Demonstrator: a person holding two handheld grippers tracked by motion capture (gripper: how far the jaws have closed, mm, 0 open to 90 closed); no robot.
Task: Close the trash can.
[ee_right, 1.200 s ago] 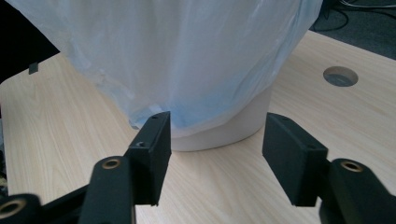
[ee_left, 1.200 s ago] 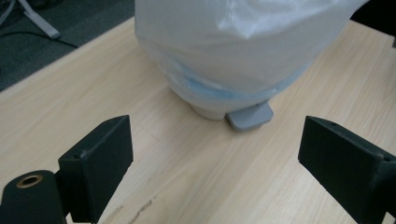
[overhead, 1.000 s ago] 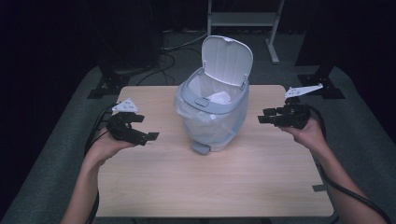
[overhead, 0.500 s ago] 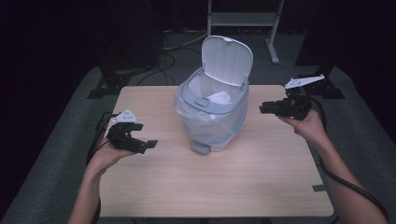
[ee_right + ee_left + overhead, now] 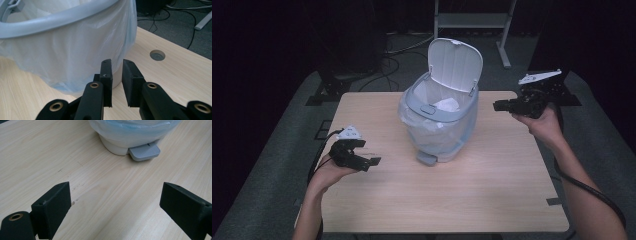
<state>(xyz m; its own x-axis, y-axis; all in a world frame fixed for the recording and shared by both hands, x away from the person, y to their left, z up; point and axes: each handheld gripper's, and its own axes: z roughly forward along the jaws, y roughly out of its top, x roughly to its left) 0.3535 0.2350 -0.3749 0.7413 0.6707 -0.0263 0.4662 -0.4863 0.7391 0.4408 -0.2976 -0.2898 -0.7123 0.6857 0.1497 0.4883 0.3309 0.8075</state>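
I keep the left gripper (image 5: 362, 159) low over the near-left part of the table (image 5: 462, 200), its jaws wide apart and empty, aimed at the grey pedal (image 5: 144, 151) of the bin (image 5: 439, 127), probably to press it or steady the base. The bin stands in the middle with its lid (image 5: 455, 65) upright and a plastic liner (image 5: 75, 57) folded over the rim. My right gripper (image 5: 504, 105) hovers at the bin's right side; its jaws have just been closing to a narrow gap with nothing between them, I think to pinch the liner edge.
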